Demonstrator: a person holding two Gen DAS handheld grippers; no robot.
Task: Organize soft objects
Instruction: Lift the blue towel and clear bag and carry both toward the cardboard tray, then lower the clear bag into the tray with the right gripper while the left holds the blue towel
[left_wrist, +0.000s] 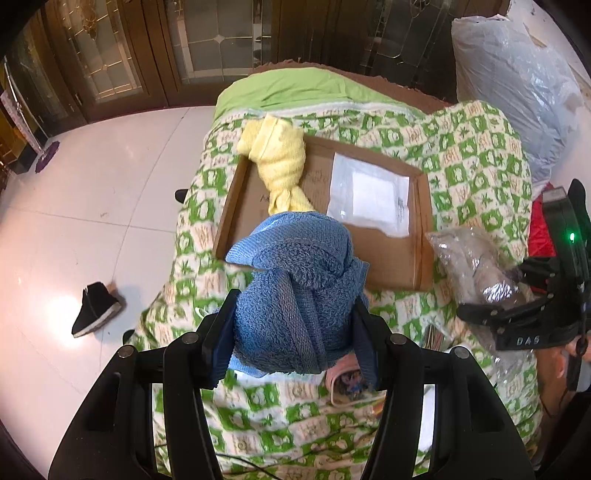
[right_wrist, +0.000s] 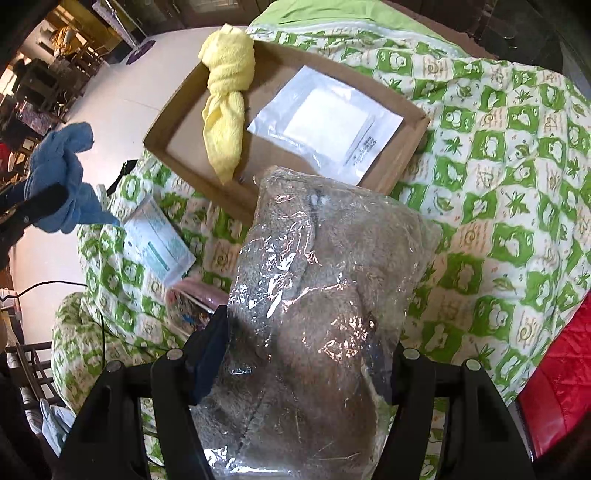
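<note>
A knotted blue towel (left_wrist: 295, 288) hangs above the bed with my left gripper (left_wrist: 295, 332) shut on it; in the right wrist view the same blue towel (right_wrist: 61, 173) shows at the far left. My right gripper (right_wrist: 306, 354) is shut on a grey plush item in a clear plastic bag (right_wrist: 325, 280), lifted off the bed; that bagged plush (left_wrist: 476, 266) appears at the right of the left wrist view. A shallow cardboard tray (left_wrist: 421, 236) (right_wrist: 162, 144) lies on the bed. In it rest a knotted yellow towel (left_wrist: 277, 158) (right_wrist: 227, 107) and a white flat packet (left_wrist: 369, 195) (right_wrist: 325, 122).
The bed has a green-and-white patterned quilt (right_wrist: 498, 184). A small white-and-teal packet (right_wrist: 159, 243) and a pink patterned item (right_wrist: 195, 302) lie on it near the left gripper. A red quilted cloth (right_wrist: 561, 387) lies at the right. A black shoe (left_wrist: 96, 310) sits on the white floor.
</note>
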